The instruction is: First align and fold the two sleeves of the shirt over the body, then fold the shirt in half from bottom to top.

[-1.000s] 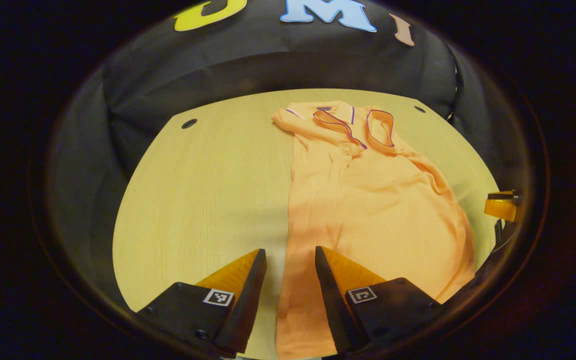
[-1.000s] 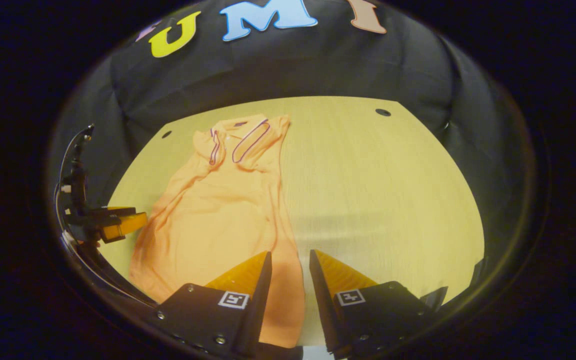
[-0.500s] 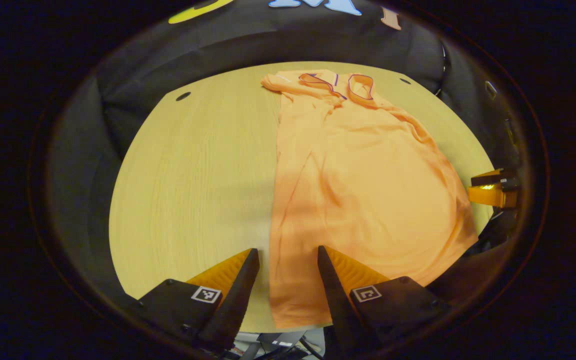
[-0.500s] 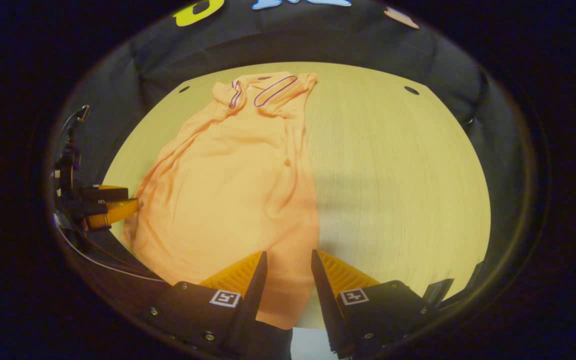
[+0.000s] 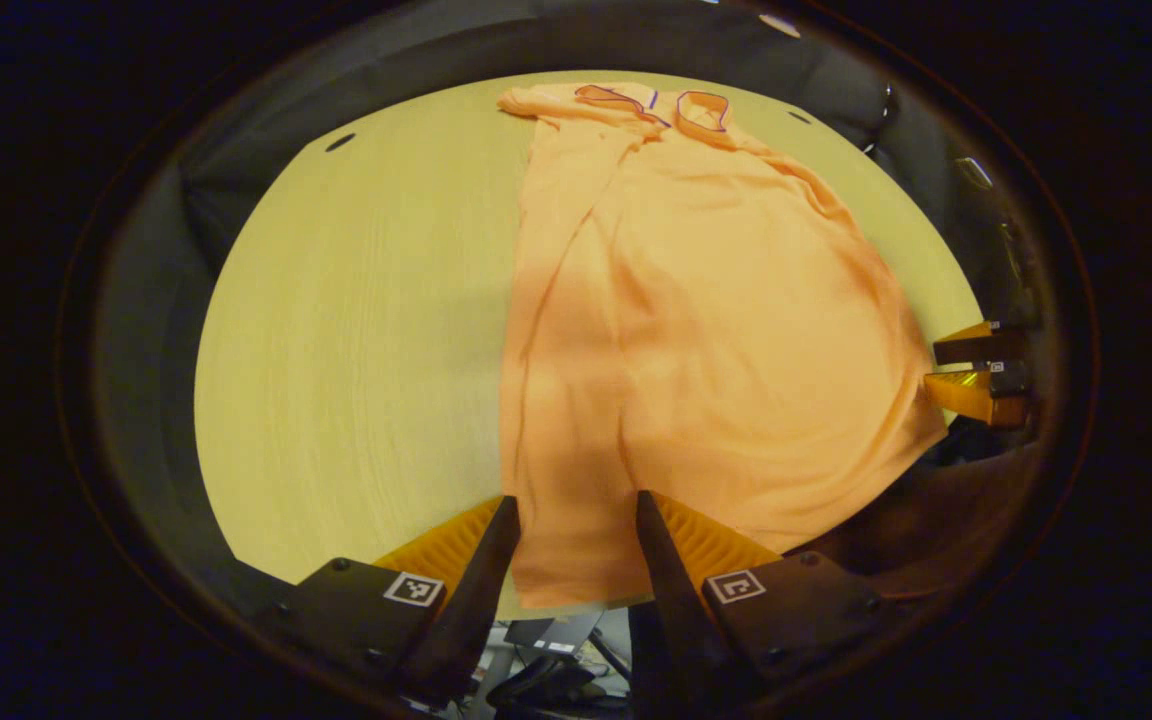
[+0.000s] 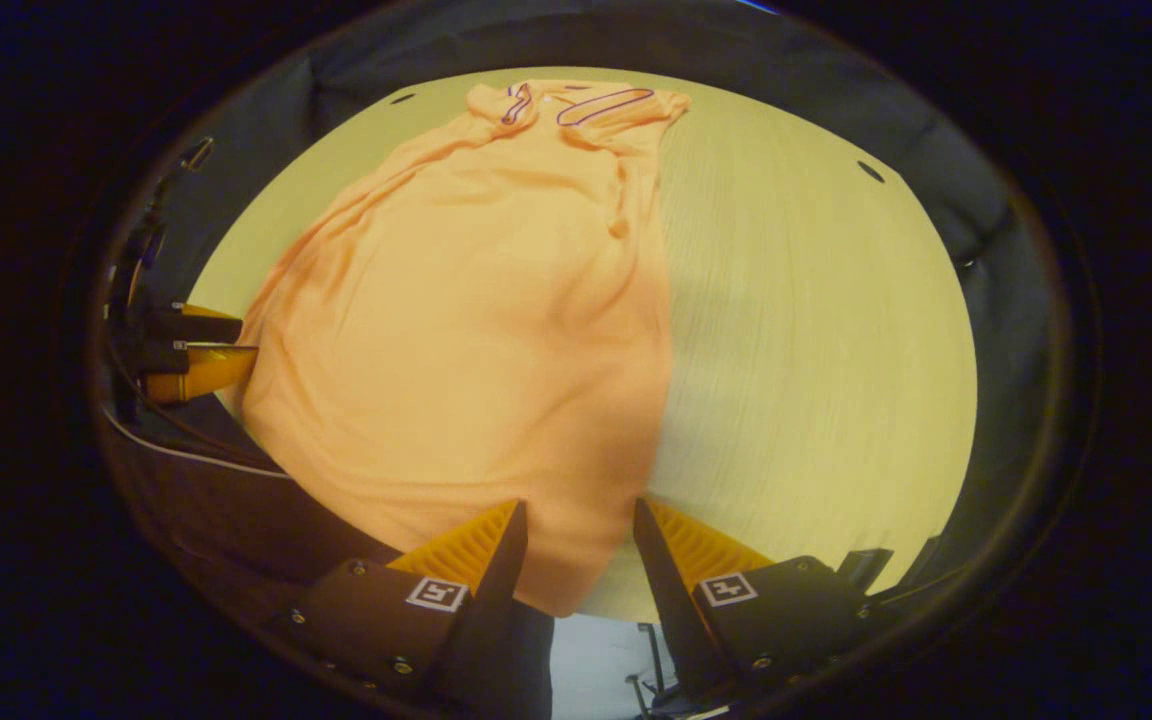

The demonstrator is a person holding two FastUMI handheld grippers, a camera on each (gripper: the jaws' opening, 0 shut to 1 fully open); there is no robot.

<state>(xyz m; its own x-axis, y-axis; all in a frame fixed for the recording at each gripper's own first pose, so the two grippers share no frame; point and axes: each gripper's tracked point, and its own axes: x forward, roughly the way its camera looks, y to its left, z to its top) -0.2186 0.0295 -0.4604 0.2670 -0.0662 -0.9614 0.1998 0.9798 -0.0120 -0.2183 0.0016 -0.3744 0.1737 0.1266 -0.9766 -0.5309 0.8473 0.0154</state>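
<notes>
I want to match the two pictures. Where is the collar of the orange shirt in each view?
Left gripper view: the collar lies at the top, a little right of centre, at the far end of the shirt.
Right gripper view: the collar lies at the top, about centre, at the far end of the shirt.
Shared landmark: the dark piping on the collar; also the near hem of the shirt, at the front edge of the table.

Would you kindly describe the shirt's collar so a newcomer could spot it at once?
On the table lies an orange shirt, lengthwise. Its collar is at the far end, opposite the hem between the left gripper fingers. Dark piping outlines it, unlike the plain body.
</notes>
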